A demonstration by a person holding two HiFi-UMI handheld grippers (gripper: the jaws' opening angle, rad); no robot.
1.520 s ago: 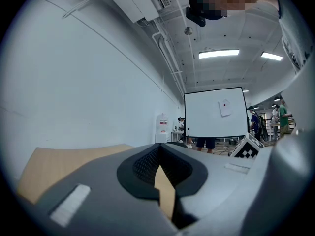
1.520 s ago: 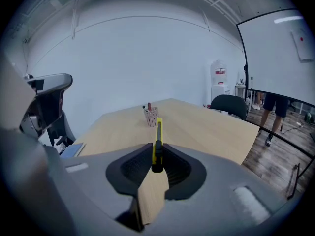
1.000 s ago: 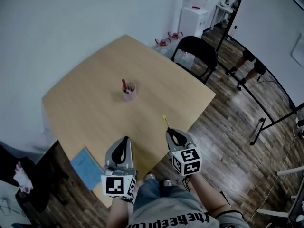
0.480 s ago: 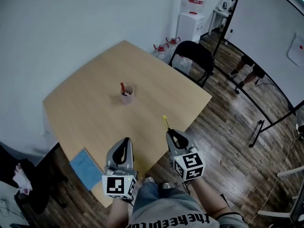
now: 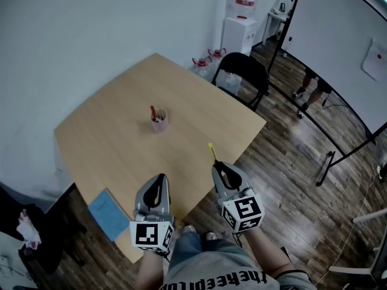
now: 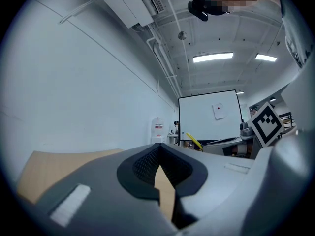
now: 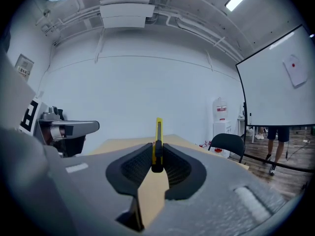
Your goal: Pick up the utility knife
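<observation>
The yellow utility knife (image 7: 158,137) stands clamped between the black pads of my right gripper (image 7: 156,157), its tip pointing up and away. From the head view the knife (image 5: 211,152) sticks out ahead of the right gripper (image 5: 219,169), above the near edge of the wooden table (image 5: 115,144). To its left my left gripper (image 5: 158,183) hovers over the same edge, its jaws shut with nothing between them (image 6: 157,162). In the left gripper view the knife (image 6: 194,141) shows small at the right.
A cup with red pens (image 5: 158,121) stands mid-table. A blue notebook (image 5: 109,214) lies on a surface below the table's near left corner. A black chair (image 5: 242,72) sits at the far side, a whiteboard (image 5: 344,53) on the right, a water dispenser (image 5: 240,23) behind.
My right gripper has lifted slightly with the knife in it. The left gripper has stayed in place. The head camera has shifted a little.
</observation>
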